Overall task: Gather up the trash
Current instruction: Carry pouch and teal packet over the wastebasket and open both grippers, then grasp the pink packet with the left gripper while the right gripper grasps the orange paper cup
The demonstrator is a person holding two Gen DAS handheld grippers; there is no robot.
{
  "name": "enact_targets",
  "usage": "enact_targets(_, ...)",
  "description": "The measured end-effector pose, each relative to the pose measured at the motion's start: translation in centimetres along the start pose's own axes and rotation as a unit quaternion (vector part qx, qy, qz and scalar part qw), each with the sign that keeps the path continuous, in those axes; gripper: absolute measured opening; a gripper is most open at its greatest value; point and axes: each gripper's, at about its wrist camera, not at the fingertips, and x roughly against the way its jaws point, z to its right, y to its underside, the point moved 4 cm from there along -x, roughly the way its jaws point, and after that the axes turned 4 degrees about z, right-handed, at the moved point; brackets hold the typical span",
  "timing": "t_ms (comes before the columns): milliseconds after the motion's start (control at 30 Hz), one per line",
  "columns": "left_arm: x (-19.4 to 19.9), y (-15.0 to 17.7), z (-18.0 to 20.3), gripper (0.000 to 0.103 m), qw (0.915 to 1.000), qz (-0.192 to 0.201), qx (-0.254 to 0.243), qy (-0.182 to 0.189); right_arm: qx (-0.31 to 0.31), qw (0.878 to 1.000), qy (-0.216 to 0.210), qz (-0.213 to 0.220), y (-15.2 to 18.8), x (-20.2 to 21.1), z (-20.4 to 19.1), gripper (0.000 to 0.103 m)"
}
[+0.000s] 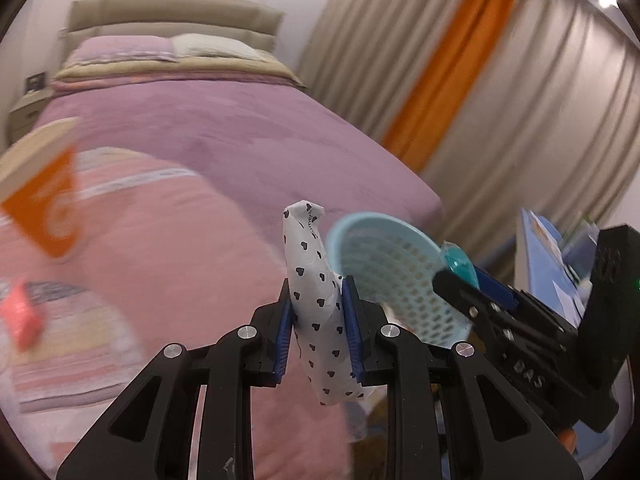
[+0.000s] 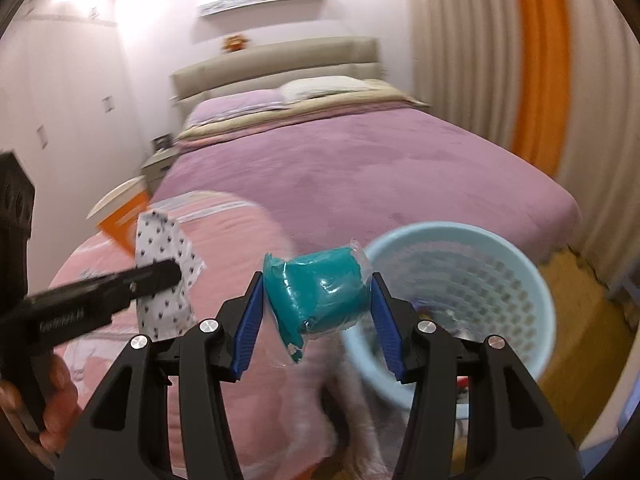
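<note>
My left gripper [image 1: 316, 300] is shut on a white wrapper with black hearts [image 1: 316, 284], held upright above the pink blanket. It also shows in the right wrist view [image 2: 164, 276] at the left, with the left gripper [image 2: 160, 276] across it. My right gripper [image 2: 318, 294] is shut on a teal packet in clear plastic [image 2: 318, 292], just left of the light blue mesh waste basket [image 2: 520, 280]. In the left wrist view the basket [image 1: 384, 252] lies right of the wrapper, with the right gripper [image 1: 456, 272] and teal packet [image 1: 460, 264] at its rim.
A bed with a purple cover [image 2: 360, 168] and a pink blanket [image 1: 160, 240] fills the middle. An orange-and-white box [image 1: 48, 200] and a red item [image 1: 20, 320] lie on the left. Curtains [image 1: 520, 100] hang at the right. A bedside table [image 2: 158, 164] stands far left.
</note>
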Motion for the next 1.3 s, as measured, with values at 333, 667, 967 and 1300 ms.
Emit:
enact_targets(333,-7.9,-0.9,6.4,0.022,0.9963,-0.047,-0.043,0.057,-0.076,0.993,0.083,-0.021,-0.2,-1.8,10.2,0.048)
enact_targets(667,-13.7,-2.1,9.2,0.043,0.9934,-0.071,-0.075,0.051,-0.105,0.987,0.11,-0.061,-0.3,-5.2,15.5,0.056)
enact_targets(967,-11.4,-1.5,7.0,0.056,0.9952,-0.053,-0.067,0.047,-0.115,0.987,0.095,-0.057,0.8,-5.6,16.2,0.066)
enact_targets(1300,-2.5,-1.5,3.4,0.056,0.9977,0.015,-0.065,0.005,-0.085,0.995,0.049,-0.016,-0.6,-3.4,10.2,0.066)
